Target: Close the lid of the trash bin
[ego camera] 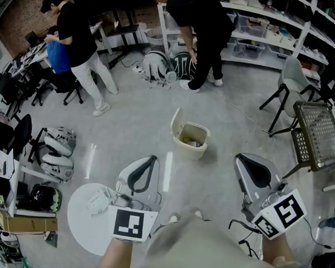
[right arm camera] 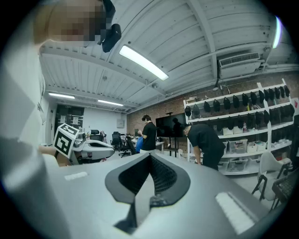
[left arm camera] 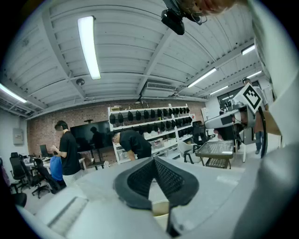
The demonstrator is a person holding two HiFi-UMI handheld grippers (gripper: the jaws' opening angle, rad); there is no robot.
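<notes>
The beige trash bin (ego camera: 191, 139) stands on the grey floor in the middle of the head view, with its lid (ego camera: 176, 123) tipped up at its left rim and some rubbish inside. My left gripper (ego camera: 153, 158) hovers near me, short of the bin and to its left, jaws shut and empty. My right gripper (ego camera: 243, 157) is held to the bin's right, also shut on nothing. In the left gripper view the black pads (left arm camera: 173, 179) meet at the tip, and the bin (left arm camera: 160, 208) shows below them. In the right gripper view the pads (right arm camera: 163, 176) touch too.
A round white table (ego camera: 81, 223) with small items sits at lower left. A mesh-topped stand (ego camera: 316, 131) and a grey chair (ego camera: 293, 76) are at right. Two people (ego camera: 81, 44) (ego camera: 201, 21) stand at the far side near shelves. Helmets (ego camera: 56, 150) lie on the floor at left.
</notes>
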